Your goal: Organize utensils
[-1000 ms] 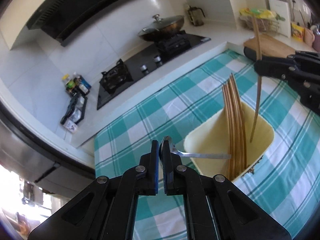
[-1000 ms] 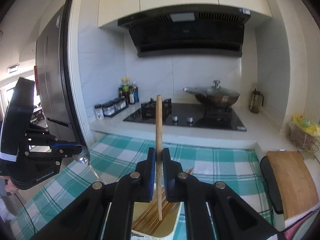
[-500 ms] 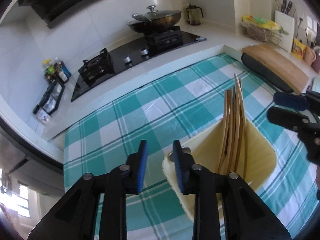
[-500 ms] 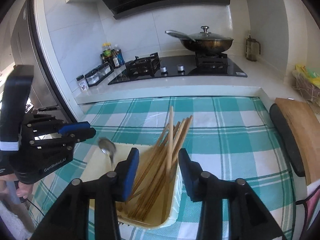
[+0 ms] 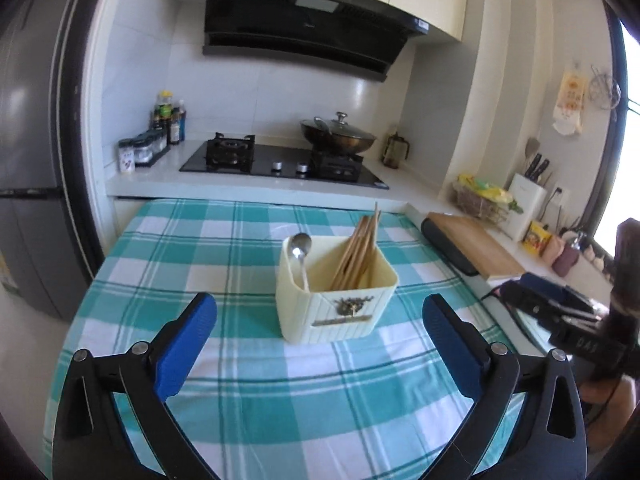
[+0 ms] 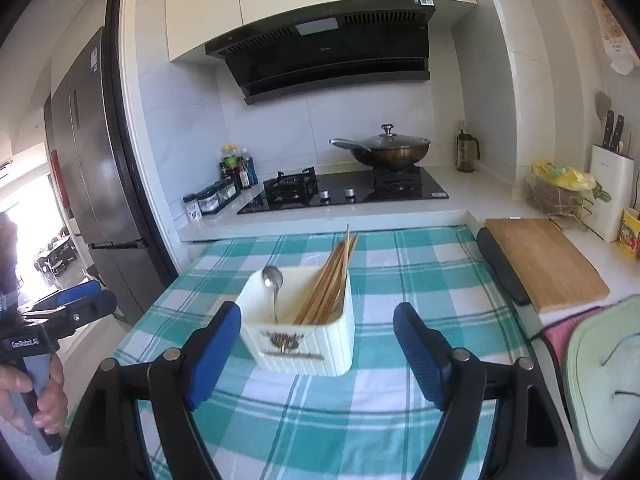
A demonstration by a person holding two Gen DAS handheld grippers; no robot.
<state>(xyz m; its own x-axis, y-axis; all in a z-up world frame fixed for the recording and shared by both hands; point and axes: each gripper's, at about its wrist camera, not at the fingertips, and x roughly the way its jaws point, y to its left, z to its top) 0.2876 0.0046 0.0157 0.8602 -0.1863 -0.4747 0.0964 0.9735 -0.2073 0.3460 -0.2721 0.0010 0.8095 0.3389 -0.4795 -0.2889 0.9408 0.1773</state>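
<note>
Kitchen counters wrap the far side of the scene, with a black stove (image 5: 280,160) carrying a lidded wok (image 5: 340,138) under a dark hood (image 6: 332,56), and a tall grey fridge (image 6: 92,152) at the left. Nearer, a table under a teal-and-white checked cloth (image 5: 200,256) holds a cream holder (image 5: 336,304) standing upright near its middle. Inside the holder a metal spoon (image 5: 300,252) leans bowl-up against the left wall, and a bundle of wooden chopsticks (image 5: 360,252) leans toward the far right corner, tips sticking above the rim. A wooden cutting board (image 6: 544,260) lies on the counter just right of the table.

Both tools sit on the near side of the holder, apart from it. The left gripper (image 5: 320,344) has just been opening and its blue-padded jaws stand spread wide, with nothing between them but cloth. The right gripper (image 6: 318,350) has likewise just been opening; its jaws are parted wide and hold nothing. From the right wrist view, a hand (image 6: 36,396) grips the left tool's handle at the left edge.
</note>
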